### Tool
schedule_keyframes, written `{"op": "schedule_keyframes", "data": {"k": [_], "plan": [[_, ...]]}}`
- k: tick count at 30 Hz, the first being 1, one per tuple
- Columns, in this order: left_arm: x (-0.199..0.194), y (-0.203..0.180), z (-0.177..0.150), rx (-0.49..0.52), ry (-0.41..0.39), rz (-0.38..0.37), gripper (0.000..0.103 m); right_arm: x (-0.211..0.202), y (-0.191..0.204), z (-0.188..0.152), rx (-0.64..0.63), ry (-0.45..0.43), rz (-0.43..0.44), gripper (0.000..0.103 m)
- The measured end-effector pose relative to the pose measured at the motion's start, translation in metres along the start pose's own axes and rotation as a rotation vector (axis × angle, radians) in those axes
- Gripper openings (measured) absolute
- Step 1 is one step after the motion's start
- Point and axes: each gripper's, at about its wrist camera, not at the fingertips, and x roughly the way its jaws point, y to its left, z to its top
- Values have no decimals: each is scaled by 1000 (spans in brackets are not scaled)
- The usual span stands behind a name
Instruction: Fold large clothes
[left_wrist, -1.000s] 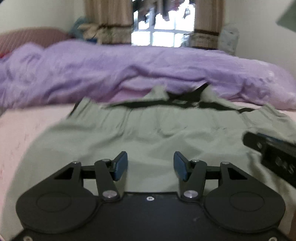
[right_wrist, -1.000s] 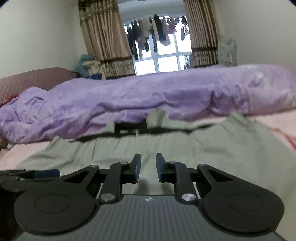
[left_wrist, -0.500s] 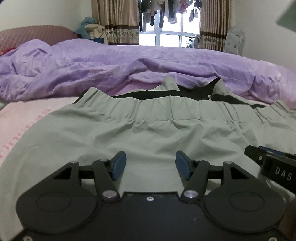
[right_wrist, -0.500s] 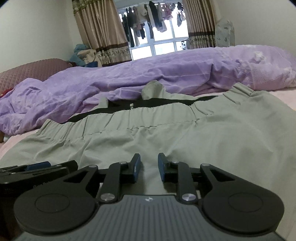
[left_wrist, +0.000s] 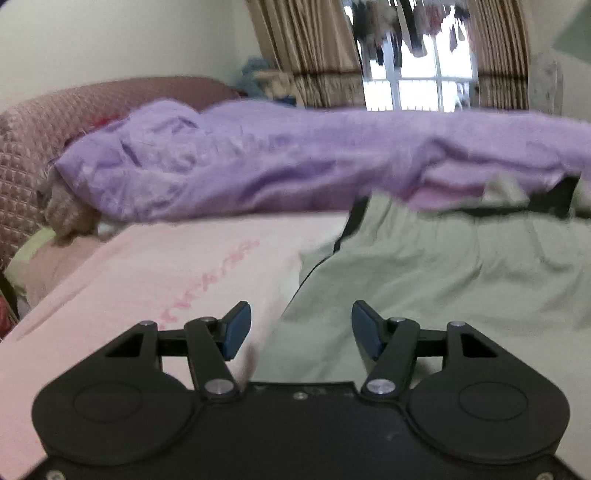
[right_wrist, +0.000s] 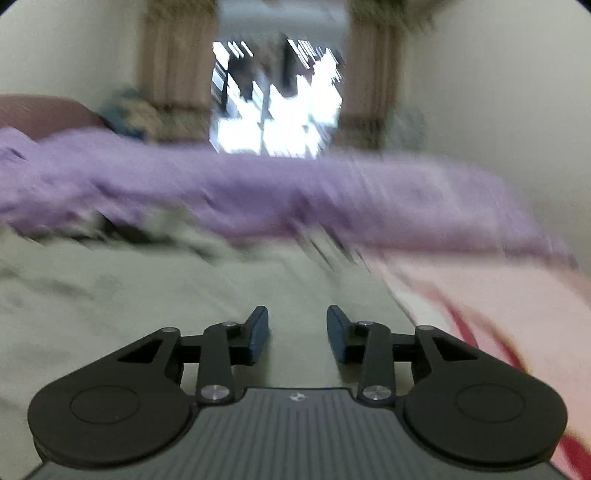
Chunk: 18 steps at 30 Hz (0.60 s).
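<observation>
Green garment (left_wrist: 443, 273) lies flat, waistband toward the quilt (left_wrist: 258, 166) (tongs agape)

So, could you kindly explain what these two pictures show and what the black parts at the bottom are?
There is no robot here: a person holds a tool in each hand, and each tool has a wide-angle camera looking forward along its two fingers. One picture is from the left tool, the other from the right.

The black shape low in the left view is the left hand-held gripper, with blue pads; its jaws are open and hold nothing. The right hand-held gripper is also open and empty.

Both look across a bed. On the pink sheet lies a grey-green garment, spread out for folding. The left tool is at the garment's left edge, the right one near its right edge. Behind lies a purple duvet, then a window. The right view is blurred.
</observation>
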Motion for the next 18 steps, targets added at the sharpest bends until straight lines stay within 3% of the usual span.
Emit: {"op": "schedule_keyframes", "data": {"k": [1,4,9,12,14,16,17,18], "plan": [[4,2,0,-20,18,-11,64,9,-15,0,87,52,53,41],[8,5,-1,-39,20,-25,64,11,-39,-3,226,43,118,35],[6,7,-1,-28,15,-13,65,10,-32,0,182,47,93,36],[2,13,3,-42,26,-18,66,0,-33,3,167,-4,65,38],[-5,24,8,-27,53,-36,65,-17,-47,2,233,-83,39,55],[-20,45,11,-4,41,-2,65,-31,-71,-1,350,-100,44,69],[-29,55,12,13,22,42,65,-36,-83,-4,385,-76,58,71],[-38,63,13,41,3,133,63,-41,-95,-6,383,-36,75,72]]}}
